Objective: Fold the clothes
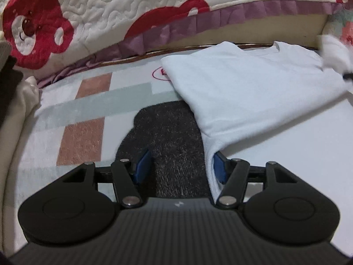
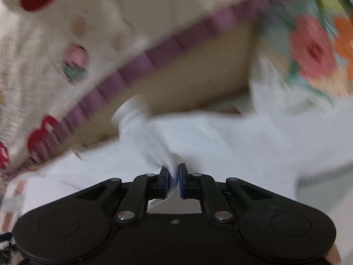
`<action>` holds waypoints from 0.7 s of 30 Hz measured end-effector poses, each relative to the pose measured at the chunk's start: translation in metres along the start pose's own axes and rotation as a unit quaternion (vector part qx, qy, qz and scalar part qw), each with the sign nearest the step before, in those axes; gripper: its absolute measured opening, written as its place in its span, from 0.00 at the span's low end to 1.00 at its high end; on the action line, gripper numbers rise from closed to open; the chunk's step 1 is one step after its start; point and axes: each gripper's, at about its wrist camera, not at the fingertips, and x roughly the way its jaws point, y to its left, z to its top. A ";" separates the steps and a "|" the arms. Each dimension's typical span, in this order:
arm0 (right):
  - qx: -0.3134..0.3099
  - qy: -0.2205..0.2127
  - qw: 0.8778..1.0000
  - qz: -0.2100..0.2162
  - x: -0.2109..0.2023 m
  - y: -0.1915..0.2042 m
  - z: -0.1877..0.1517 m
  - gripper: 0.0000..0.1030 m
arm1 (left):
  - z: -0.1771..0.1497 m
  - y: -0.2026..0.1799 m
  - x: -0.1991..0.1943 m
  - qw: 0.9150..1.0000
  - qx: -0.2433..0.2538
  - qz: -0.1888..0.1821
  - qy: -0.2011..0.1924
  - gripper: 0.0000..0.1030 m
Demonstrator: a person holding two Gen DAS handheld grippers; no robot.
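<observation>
My left hand-held gripper (image 1: 177, 165) stands wide open, with the white shirt (image 1: 242, 92) ahead and to its right on the patterned mat (image 1: 88, 110), a hem edge draped against its right finger (image 1: 220, 167). One side already looks turned in, neckline far ahead; I judge the fold partly made, with more to go. Only the blurred right view shows my right hand-held gripper (image 2: 173, 176) pinched on a bunch of white shirt cloth, lifted. Only the left view shows the shirt's overall lie.

A home bedroom: a quilted bear-print bedspread (image 1: 110, 15) with purple frill hangs over a patterned floor rug (image 1: 88, 114).
</observation>
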 end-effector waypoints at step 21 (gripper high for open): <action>-0.039 0.001 0.995 -0.091 -0.009 -0.058 -0.011 0.06 | -0.001 0.000 -0.005 0.999 -0.024 0.023 0.012 0.50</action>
